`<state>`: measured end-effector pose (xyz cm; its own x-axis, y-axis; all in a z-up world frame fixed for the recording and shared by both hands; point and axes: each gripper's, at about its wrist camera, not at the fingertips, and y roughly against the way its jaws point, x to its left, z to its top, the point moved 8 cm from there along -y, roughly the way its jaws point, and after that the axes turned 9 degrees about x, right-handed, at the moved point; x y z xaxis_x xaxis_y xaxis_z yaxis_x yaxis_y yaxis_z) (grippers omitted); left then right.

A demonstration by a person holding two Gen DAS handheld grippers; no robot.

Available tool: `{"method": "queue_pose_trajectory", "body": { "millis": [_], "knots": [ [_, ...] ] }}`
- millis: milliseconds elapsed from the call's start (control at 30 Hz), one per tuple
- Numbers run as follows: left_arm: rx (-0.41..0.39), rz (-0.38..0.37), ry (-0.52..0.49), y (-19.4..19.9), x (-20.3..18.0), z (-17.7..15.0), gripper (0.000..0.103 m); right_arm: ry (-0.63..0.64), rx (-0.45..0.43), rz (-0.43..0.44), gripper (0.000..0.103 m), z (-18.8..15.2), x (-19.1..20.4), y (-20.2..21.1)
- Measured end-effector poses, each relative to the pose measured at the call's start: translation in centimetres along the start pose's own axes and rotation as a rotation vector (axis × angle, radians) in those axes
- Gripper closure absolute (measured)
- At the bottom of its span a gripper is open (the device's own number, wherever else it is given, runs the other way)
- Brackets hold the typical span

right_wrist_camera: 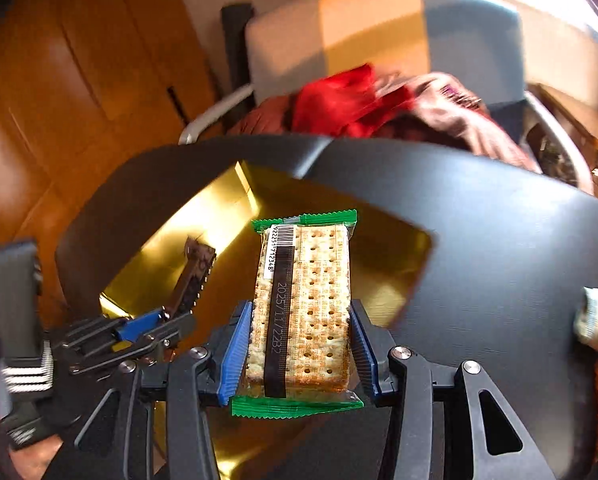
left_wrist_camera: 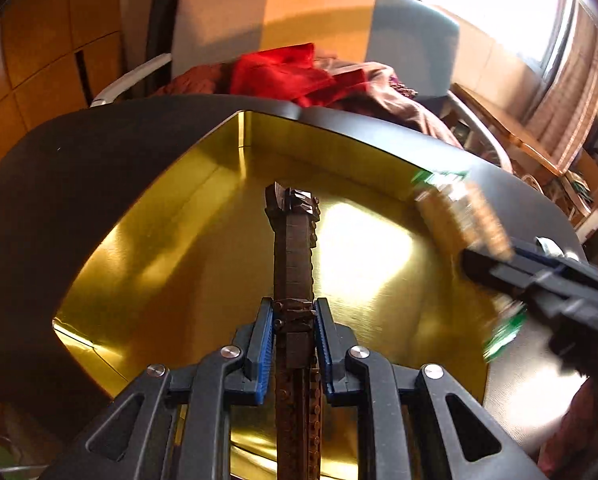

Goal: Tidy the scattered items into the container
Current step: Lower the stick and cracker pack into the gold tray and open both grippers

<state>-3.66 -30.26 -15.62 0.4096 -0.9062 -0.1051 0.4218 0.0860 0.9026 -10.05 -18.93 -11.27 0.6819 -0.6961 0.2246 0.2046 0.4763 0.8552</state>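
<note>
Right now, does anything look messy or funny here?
Nothing looks broken or spilled. The gold tray sits flat, and each hand-held gripper holds one item above it: the left a brown brick strip, the right a cracker pack.

Both wrist views steeply down, close over shared gold tray (left_wrist_camera: pixel 147 248).

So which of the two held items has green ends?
The cracker packet in the right gripper; the left gripper holds a dark brown brick stick.
</note>
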Motion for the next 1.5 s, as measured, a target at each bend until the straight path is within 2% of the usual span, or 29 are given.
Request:
{"method": "queue_pose_trajectory", "body": {
  "millis": [67, 233, 333, 467, 533, 667, 700, 833, 933, 1000, 1033, 1067, 1133, 1200, 1233, 1367, 1500],
  "knots": [
    [0.002, 0.029, 0.003, -0.4, 0.5, 0.1, 0.084, 0.021, 0.042, -0.008, 0.055, 0.0, 0.9, -2.1],
    [0.017, 0.027, 0.022, -1.1, 1.4, 0.3, 0.082, 0.042, 0.113, -0.037, 0.055, -0.6, 1.0, -5.6],
    [0.01, 0.028, 0.027, -0.9, 1.8, 0.3, 0.08, 0.065, 0.138, -0.046, 0.055, -1.1, 0.9, -6.5],
    [-0.021, 0.008, 0.039, 0.6, 1.9, 0.2, 0.077, 0.092, 0.13, -0.046, 0.053, -1.2, 1.1, -6.4],
    [-0.041, -0.006, 0.048, 1.6, 1.8, 0.2, 0.077, 0.089, 0.108, -0.045, 0.053, -1.3, 1.1, -6.0],
    [-0.077, -0.027, 0.051, 3.7, 1.6, 0.1, 0.076, 0.099, 0.048, -0.07, 0.029, -1.4, 1.4, -4.7],
    [-0.084, -0.03, 0.048, 4.1, 1.4, 0.0, 0.075, 0.105, 0.022, -0.082, 0.026, -1.2, 1.5, -4.0],
    [-0.114, -0.043, 0.014, 6.2, 0.2, -0.2, 0.075, 0.109, -0.09, -0.143, 0.02, -0.6, 1.7, -0.8],
    [-0.135, -0.06, -0.023, 7.5, -1.4, -0.2, 0.074, 0.065, -0.178, -0.201, 0.019, -0.9, 0.6, 2.3],
    [-0.14, -0.084, -0.051, 8.3, -2.8, -0.4, 0.07, 0.008, -0.191, -0.241, 0.017, -1.9, -1.1, 4.1],
    [-0.141, -0.099, -0.068, 8.6, -3.6, -0.5, 0.07, -0.011, -0.188, -0.23, 0.017, -2.5, -1.9, 4.6],
    [-0.139, -0.112, -0.086, 8.8, -4.6, -0.7, 0.069, -0.038, -0.184, -0.207, 0.017, -3.2, -2.9, 5.2],
    [-0.129, -0.132, -0.127, 8.9, -6.6, -1.1, 0.069, -0.115, -0.184, -0.098, 0.014, -5.0, -5.2, 6.6],
    [-0.116, -0.15, -0.169, 8.9, -8.9, -1.6, 0.068, -0.211, -0.169, -0.004, 0.003, -7.4, -8.4, 8.1],
    [-0.106, -0.162, -0.193, 8.8, -10.1, -1.9, 0.068, -0.243, -0.178, 0.002, 0.0, -8.6, -10.0, 9.1],
    [-0.058, -0.199, -0.287, 7.7, -15.0, -3.7, 0.067, -0.348, -0.241, -0.074, 0.0, -13.3, -17.6, 14.1],
    [-0.001, -0.229, -0.35, 6.4, -18.9, -5.6, 0.067, -0.444, -0.238, -0.212, 0.0, -15.2, -25.9, 16.6]
  ]
}}
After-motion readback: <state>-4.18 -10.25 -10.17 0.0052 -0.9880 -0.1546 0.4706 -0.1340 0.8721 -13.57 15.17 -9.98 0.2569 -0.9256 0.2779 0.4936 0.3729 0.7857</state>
